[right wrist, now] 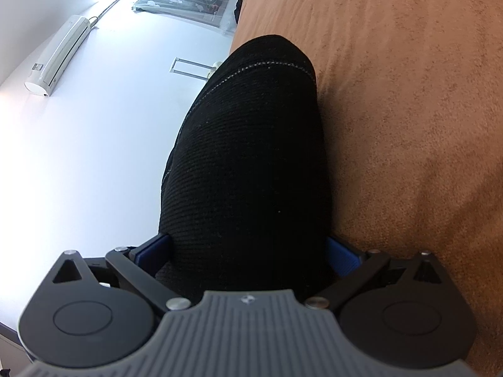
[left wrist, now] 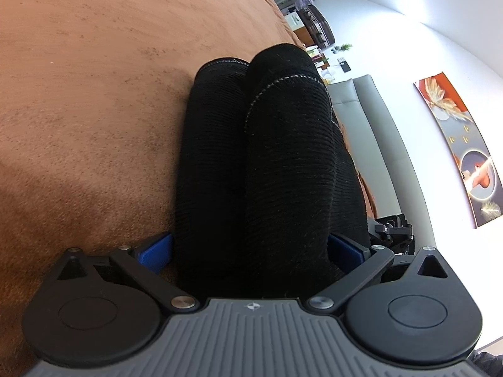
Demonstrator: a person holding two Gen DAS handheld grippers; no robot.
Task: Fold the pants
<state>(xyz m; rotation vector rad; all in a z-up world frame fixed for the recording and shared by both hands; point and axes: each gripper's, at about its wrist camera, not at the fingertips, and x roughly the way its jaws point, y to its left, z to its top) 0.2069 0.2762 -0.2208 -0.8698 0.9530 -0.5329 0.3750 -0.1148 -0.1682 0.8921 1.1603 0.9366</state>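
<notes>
The left tool is clamped on a thick bunch of black pants, which run toward 12 o'clock over the brown bed cover; the right tool grips the pants likewise, bed cover at 3 o'clock

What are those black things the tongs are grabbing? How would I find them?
Start with the big brown blanket that covers the surface. Lying on it are the black pants, and the left tongs and right tongs are each closed on a bunch of them. They are the only black ribbed cloth there, with a pale line of stitching near the ends.
</notes>
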